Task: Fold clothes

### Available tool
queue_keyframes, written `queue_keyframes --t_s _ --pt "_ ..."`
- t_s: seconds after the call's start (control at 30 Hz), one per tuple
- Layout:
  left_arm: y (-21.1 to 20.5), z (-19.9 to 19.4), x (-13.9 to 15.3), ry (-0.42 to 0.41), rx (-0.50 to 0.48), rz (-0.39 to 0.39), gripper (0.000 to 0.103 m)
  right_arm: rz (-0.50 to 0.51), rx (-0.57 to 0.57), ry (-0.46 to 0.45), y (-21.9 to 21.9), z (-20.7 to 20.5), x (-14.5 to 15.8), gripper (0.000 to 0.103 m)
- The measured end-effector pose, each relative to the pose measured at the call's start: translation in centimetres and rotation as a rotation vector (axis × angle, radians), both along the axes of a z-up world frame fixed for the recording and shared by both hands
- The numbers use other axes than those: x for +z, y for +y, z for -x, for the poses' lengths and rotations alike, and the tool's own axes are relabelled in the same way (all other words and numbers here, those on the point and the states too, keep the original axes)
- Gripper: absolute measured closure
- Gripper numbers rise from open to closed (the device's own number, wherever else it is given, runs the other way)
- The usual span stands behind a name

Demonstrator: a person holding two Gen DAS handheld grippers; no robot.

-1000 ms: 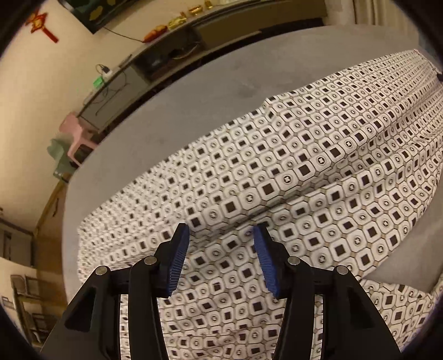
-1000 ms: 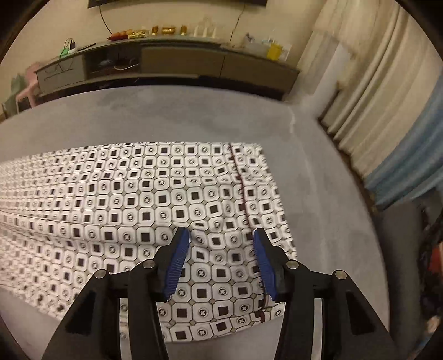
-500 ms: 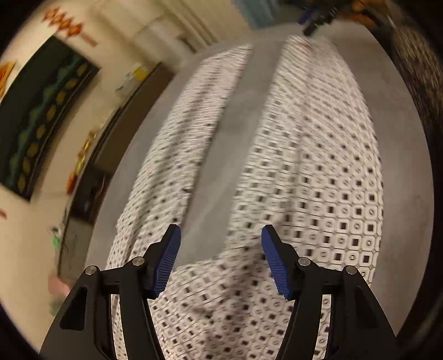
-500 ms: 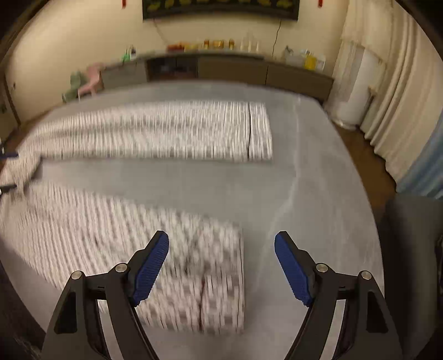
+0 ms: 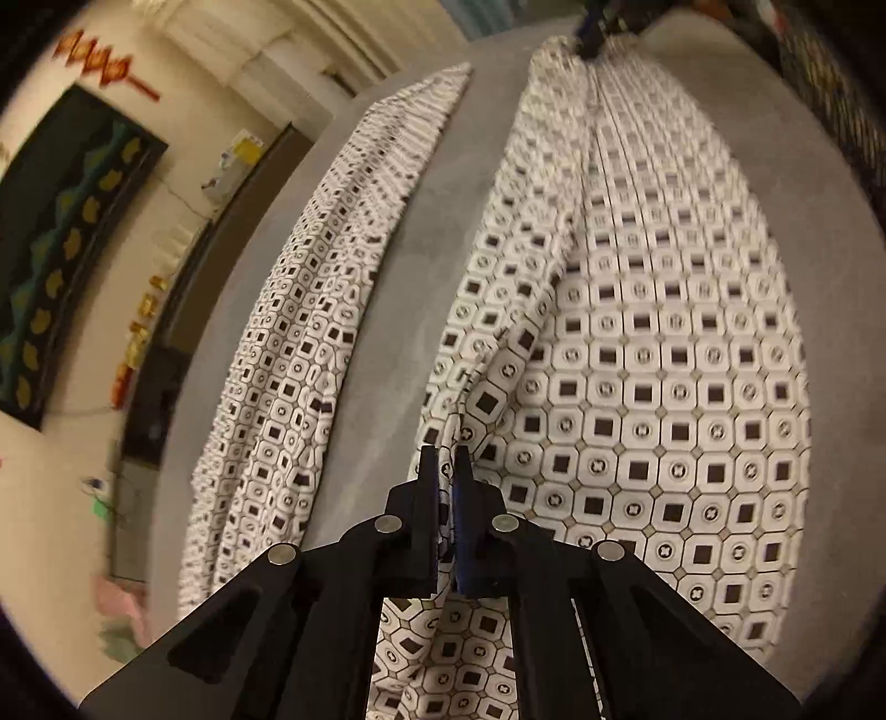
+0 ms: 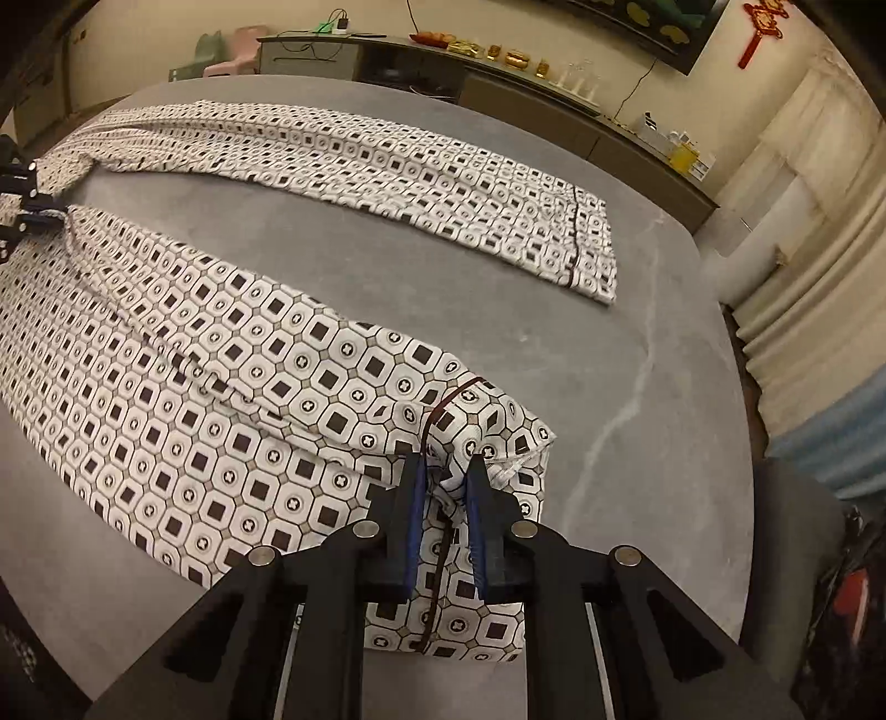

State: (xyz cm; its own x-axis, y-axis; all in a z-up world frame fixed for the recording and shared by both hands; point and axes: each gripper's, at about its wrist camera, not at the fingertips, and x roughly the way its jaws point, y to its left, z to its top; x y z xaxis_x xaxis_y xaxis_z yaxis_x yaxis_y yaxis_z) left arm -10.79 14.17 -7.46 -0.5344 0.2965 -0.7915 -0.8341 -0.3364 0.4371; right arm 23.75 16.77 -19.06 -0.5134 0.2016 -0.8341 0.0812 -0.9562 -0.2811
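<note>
A pair of white trousers with a black square print (image 6: 232, 387) lies on a grey table (image 6: 637, 310), its two legs spread apart. The far leg (image 6: 387, 177) lies flat. My right gripper (image 6: 447, 471) is shut on the cuff of the near leg (image 6: 482, 421). My left gripper (image 5: 446, 459) is shut on a fold of the trousers (image 5: 637, 387) near the crotch, at the inner edge of the near leg. The left gripper also shows in the right wrist view (image 6: 22, 205) at the far left. The right gripper shows in the left wrist view (image 5: 595, 22) at the top.
A long low cabinet (image 6: 498, 83) with small items runs along the wall behind the table. Pink and green stools (image 6: 221, 55) stand at its left. Curtains (image 6: 803, 249) hang at the right. A dark chair (image 6: 803, 526) stands by the table's right edge.
Both grippers were open above the trousers. Now each has come down and shut on the cloth, the right on the near cuff, the left on a fold by the crotch.
</note>
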Motion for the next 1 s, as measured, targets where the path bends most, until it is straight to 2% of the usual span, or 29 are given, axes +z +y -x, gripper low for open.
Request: queue_keyframes --t_s 0.07,0.1,0.17,0.2,0.27,0.37,0.47,0.53,0.57,0.67,0.7,0.73,0.77,0.83,0.9,0.97,1.0 --pt "-0.9 3.8 2.4 -0.129 0.107 -0.180 0.098 0.050 -0.052 0.042 0.9 1.0 0.7 0.088" --pt "-2.4 6.9 3.8 -0.214 0.222 -0.302 0.098 0.082 -0.087 0.071 1.7 1.8 1.4 0.088" --pt "-4.4 11.2 4.2 -0.308 0.397 -0.416 0.094 0.136 -0.179 0.143 3.6 4.2 2.4 0.086" --pt "-6.0 12.5 3.7 -0.347 0.474 -0.443 0.091 0.166 -0.220 0.173 4.1 4.9 2.3 0.080" --pt "-7.1 12.5 2.6 -0.339 0.539 -0.412 0.082 0.171 -0.268 0.200 4.4 6.4 1.9 0.046" --pt "-6.6 10.6 1.9 -0.253 0.545 -0.306 0.074 0.166 -0.285 0.206 4.9 7.5 1.5 0.044" --pt "-4.7 9.2 2.0 -0.211 0.519 -0.266 0.074 0.154 -0.289 0.215 5.5 7.1 1.6 0.044" --pt "-2.6 8.3 2.3 -0.171 0.480 -0.237 0.074 0.108 -0.269 0.194 6.3 6.0 3.3 0.044" --pt "-2.5 8.0 2.3 -0.160 0.466 -0.226 0.074 0.075 -0.249 0.185 6.2 6.7 3.3 0.044" --pt "-2.1 7.1 2.2 -0.122 0.423 -0.197 0.074 -0.048 -0.145 0.197 3.6 5.7 3.7 0.045" --pt "-2.9 6.6 2.7 -0.113 0.405 -0.189 0.076 -0.069 -0.107 0.193 2.8 5.6 3.7 0.054" --pt "-3.5 6.2 3.2 -0.104 0.388 -0.181 0.082 -0.073 -0.075 0.172 2.2 5.5 3.7 0.094" --pt "-3.2 6.0 3.3 -0.107 0.373 -0.181 0.089 -0.072 -0.062 0.152 1.9 5.2 3.8 0.103" --pt "-3.1 4.5 4.9 -0.124 0.313 -0.207 0.093 -0.076 -0.056 0.154 1.5 3.7 4.8 0.103" --pt "-3.8 4.4 6.7 -0.150 0.266 -0.289 0.095 -0.016 -0.060 0.226 1.5 1.4 7.2 0.103" --pt "-4.5 5.4 7.9 -0.169 0.305 -0.363 0.095 0.072 -0.052 0.300 1.5 -0.4 9.2 0.101" --pt "-5.1 6.7 8.1 -0.182 0.367 -0.388 0.095 0.087 -0.041 0.301 1.3 -0.2 9.4 0.098"
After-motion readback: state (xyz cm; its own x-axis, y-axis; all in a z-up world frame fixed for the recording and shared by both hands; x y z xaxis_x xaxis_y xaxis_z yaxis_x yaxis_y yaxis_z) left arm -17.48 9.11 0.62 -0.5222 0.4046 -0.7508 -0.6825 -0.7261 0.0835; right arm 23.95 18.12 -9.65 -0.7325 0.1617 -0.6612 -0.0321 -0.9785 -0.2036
